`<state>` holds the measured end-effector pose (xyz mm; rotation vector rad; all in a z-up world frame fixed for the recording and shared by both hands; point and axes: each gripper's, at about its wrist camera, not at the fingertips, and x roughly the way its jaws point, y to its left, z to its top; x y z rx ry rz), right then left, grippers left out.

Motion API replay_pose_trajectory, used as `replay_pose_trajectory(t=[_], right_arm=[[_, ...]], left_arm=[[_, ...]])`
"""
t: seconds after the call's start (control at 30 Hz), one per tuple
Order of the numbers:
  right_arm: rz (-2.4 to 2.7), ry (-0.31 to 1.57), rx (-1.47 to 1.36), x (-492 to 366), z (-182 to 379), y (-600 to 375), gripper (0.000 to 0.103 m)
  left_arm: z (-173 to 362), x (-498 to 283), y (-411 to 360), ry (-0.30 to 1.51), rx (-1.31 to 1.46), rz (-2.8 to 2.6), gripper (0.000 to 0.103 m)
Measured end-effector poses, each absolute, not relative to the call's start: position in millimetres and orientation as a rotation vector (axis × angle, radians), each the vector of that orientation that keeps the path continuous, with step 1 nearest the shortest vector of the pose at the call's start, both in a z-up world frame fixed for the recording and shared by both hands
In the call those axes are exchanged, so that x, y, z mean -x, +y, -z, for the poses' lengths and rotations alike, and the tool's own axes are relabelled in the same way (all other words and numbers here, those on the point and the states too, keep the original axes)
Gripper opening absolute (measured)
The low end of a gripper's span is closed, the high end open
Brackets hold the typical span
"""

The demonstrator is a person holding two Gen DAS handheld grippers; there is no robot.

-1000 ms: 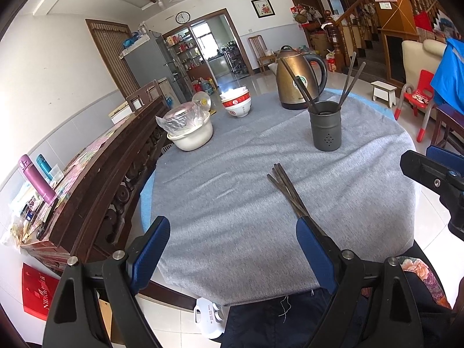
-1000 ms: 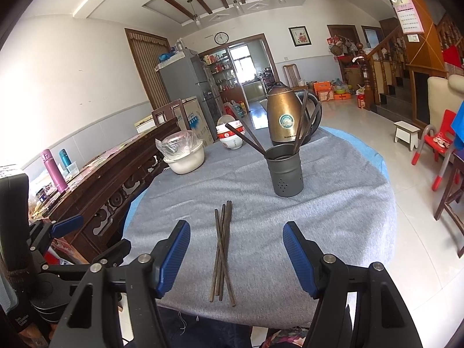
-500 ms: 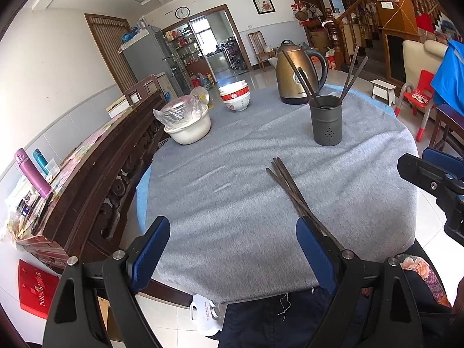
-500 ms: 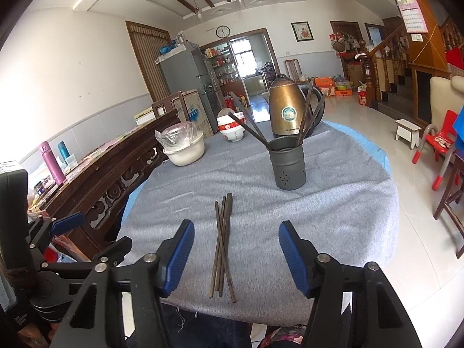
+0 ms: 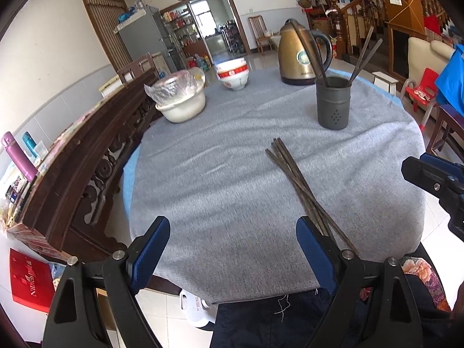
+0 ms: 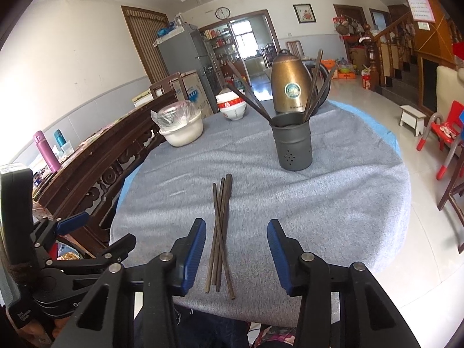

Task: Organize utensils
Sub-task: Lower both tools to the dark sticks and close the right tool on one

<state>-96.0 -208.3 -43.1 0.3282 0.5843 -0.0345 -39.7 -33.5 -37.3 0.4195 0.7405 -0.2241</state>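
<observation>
A bundle of several dark chopsticks [image 6: 221, 226] lies on the grey tablecloth near the front edge; it also shows in the left wrist view [image 5: 298, 185]. A dark grey utensil holder [image 6: 292, 145] with several chopsticks standing in it is further back, also in the left wrist view [image 5: 333, 103]. My right gripper [image 6: 236, 249] is open and empty, low over the near ends of the chopsticks, which lie just inside its left finger. My left gripper [image 5: 232, 249] is open and empty at the front edge, left of the bundle.
A gold kettle [image 6: 289, 87] stands behind the holder. A red-and-white bowl [image 6: 232, 107] and a covered white bowl [image 6: 181, 129] sit at the back left. A dark wooden bench [image 5: 87, 145] runs along the table's left. The table edge [image 5: 261, 290] is just below the grippers.
Both grippers have tilted down and moved in toward the table. The right gripper now sits closer over the near ends of the chopsticks. Nothing on the table has moved.
</observation>
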Motion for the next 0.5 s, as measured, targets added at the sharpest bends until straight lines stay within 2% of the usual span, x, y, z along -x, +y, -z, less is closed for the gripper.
replay_pose_trajectory(t=[0.5], right_arm=[[-0.017, 0.742, -0.393, 10.5, 82.4, -225.1, 0.048]], left_arm=[[83.7, -37.9, -20.7, 0.93, -0.337, 0.167, 0.089]])
